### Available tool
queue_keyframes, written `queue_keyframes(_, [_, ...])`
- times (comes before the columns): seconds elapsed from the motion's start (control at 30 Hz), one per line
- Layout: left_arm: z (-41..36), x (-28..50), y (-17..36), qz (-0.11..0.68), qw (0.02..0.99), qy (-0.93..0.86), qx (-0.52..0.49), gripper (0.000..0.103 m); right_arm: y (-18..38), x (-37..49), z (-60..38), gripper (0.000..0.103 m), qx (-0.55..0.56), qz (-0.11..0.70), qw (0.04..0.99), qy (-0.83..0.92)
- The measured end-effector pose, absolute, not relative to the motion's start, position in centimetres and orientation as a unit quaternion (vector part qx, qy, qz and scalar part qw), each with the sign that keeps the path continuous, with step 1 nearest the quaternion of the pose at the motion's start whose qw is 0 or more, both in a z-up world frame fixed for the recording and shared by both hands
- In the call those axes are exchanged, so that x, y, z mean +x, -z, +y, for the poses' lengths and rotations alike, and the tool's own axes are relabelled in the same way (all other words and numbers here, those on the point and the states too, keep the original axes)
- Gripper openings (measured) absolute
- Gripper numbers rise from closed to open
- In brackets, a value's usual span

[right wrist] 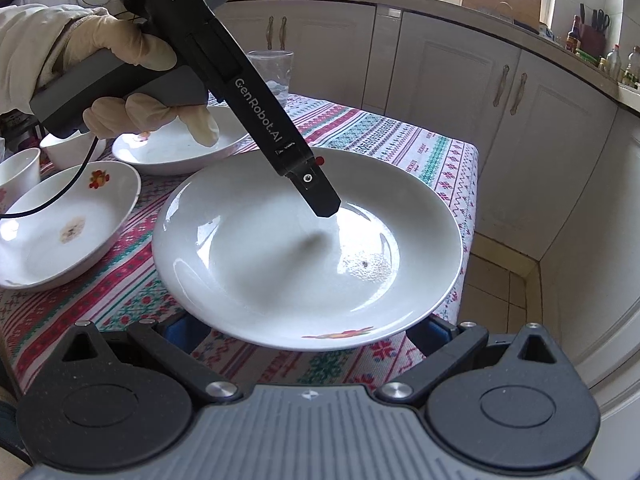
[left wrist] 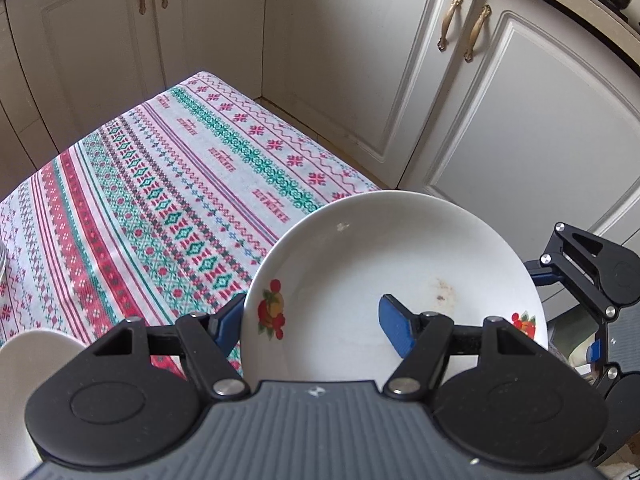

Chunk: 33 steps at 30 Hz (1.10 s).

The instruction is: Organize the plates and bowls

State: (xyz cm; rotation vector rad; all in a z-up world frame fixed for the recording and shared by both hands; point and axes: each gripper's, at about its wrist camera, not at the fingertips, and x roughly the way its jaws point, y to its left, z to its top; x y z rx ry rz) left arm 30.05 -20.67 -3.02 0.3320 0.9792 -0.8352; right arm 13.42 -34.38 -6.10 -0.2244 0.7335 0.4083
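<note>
A white deep plate (left wrist: 400, 260) with fruit motifs on its rim hangs above the patterned tablecloth (left wrist: 160, 184). My left gripper (left wrist: 314, 312) is shut on its rim, one blue pad (left wrist: 396, 328) inside the plate and the other pad (left wrist: 230, 324) outside it. In the right wrist view the same plate (right wrist: 280, 264) looks level, and the left gripper (right wrist: 326, 208), held by a gloved hand (right wrist: 120, 52), reaches over its far rim. My right gripper (right wrist: 310, 332) has its fingers wide apart under the near rim, pads mostly hidden. The right gripper (left wrist: 576, 280) also shows beside the plate.
To the left on the table are another fruit-motif plate (right wrist: 68, 224), a plain white plate (right wrist: 180, 148), small white bowls (right wrist: 72, 148) and a clear glass (right wrist: 272, 72). The table's edge (right wrist: 472, 200) drops to a tiled floor. Cream cabinets (left wrist: 360, 60) stand close behind.
</note>
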Motion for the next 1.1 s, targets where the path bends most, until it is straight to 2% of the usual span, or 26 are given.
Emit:
queue_keyframes(0.83, [-21.2, 32.0, 4.8, 0.45, 0.793, 0.379, 0.159, 0.07, 7.7, 15.9, -34.5, 0.103, -0.089, 0.373, 0.904, -0.189])
queue_keyframes(0.97, [-21.2, 31.9, 4.8, 0.447, 0.795, 0.378, 0.16, 0.076, 7.9, 16.0, -34.2, 0.103, -0.094, 0.377, 0.902, -0.188])
queue_keyframes(1.1, [-20.9, 31.4, 4.3, 0.439, 0.8, 0.378, 0.161, 0.078, 7.8, 15.8, -34.3, 0.103, -0.089, 0.38, 0.901, -0.187])
